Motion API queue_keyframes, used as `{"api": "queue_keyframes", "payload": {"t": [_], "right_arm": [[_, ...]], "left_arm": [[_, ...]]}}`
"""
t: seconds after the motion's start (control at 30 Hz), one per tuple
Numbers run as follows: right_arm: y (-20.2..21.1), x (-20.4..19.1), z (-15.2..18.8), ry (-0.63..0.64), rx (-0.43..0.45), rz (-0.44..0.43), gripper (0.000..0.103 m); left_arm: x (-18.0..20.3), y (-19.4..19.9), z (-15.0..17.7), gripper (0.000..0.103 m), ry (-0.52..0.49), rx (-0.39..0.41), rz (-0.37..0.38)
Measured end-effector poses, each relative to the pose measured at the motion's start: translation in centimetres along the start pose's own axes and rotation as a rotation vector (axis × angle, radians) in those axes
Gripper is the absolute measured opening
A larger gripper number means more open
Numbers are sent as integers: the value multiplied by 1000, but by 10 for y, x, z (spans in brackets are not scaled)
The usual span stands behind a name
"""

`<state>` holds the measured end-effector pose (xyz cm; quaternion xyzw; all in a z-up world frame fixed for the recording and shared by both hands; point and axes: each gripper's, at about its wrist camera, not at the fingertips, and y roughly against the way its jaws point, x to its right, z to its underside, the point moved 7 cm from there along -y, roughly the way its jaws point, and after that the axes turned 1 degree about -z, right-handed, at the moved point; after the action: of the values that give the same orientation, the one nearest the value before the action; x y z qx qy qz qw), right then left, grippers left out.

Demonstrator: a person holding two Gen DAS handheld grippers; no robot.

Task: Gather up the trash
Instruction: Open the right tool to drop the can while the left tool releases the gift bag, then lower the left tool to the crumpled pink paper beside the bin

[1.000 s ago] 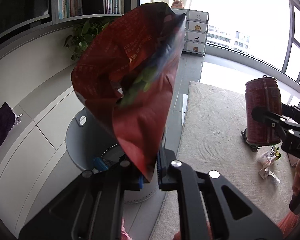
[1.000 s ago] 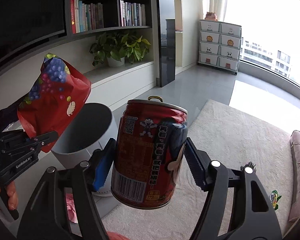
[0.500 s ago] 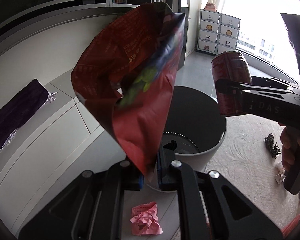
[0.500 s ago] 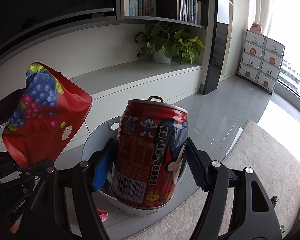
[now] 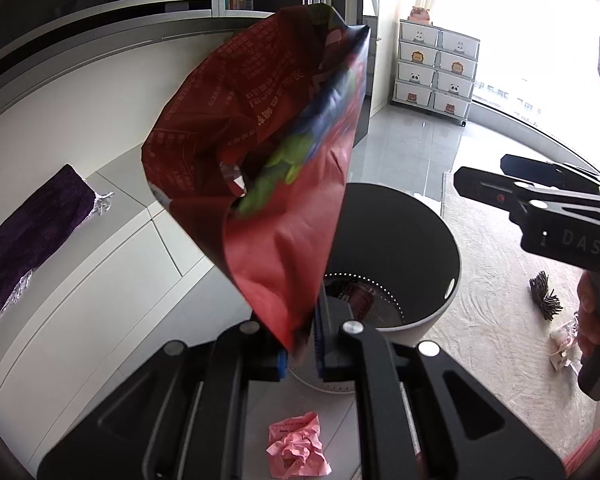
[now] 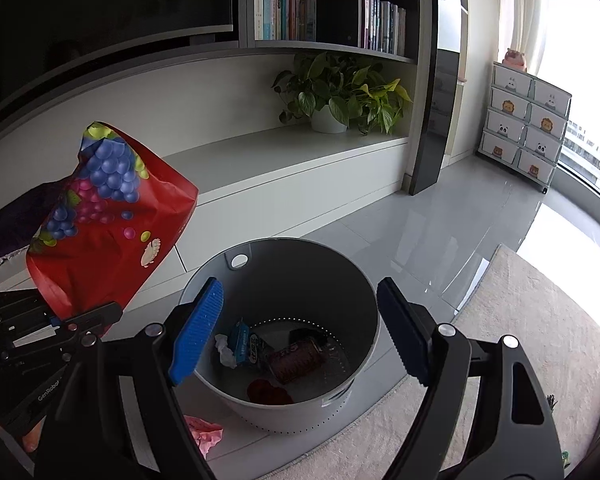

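L gripper (image 5: 300, 350) clamps red bag (image 5: 268, 184); R gripper (image 6: 300, 328) jaws just opened (nothing between), can (image 6: 296, 360) in bin (image 6: 356, 384).

Can (image 6: 296, 360) now in bin (image 6: 352, 276)

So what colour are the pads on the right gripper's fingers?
Blue, with a ribbed face; the pads show best in the right wrist view.
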<state>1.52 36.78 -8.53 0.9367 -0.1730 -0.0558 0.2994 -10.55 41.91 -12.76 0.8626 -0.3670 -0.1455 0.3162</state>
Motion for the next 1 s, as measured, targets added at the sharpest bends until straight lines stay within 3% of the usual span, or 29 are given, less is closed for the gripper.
{"api": "queue_keyframes", "payload": {"t": [0.33,0.43,0.47,0.5,0.57,1.0], "right_arm": [[38,43,22,-48,-2,63,77],[45,55,31,-60,-9,80,77],[47,58,33,-64,-11,84,77],[48,61,36,-70,-13,87,77],[53,64,43,-81,-19,86,77],[49,53,58,-78,-27,57,77]], "left_arm": [[47,-40,-22,11,-58,-41,67],[57,-53,-22,18,-61,-63,67],[59,-56,-21,28,-59,-68,63],[61,-58,-21,46,-57,-67,58],[63,-58,-21,63,-59,-47,34],[57,-39,-12,63,-86,-23,0]]}}
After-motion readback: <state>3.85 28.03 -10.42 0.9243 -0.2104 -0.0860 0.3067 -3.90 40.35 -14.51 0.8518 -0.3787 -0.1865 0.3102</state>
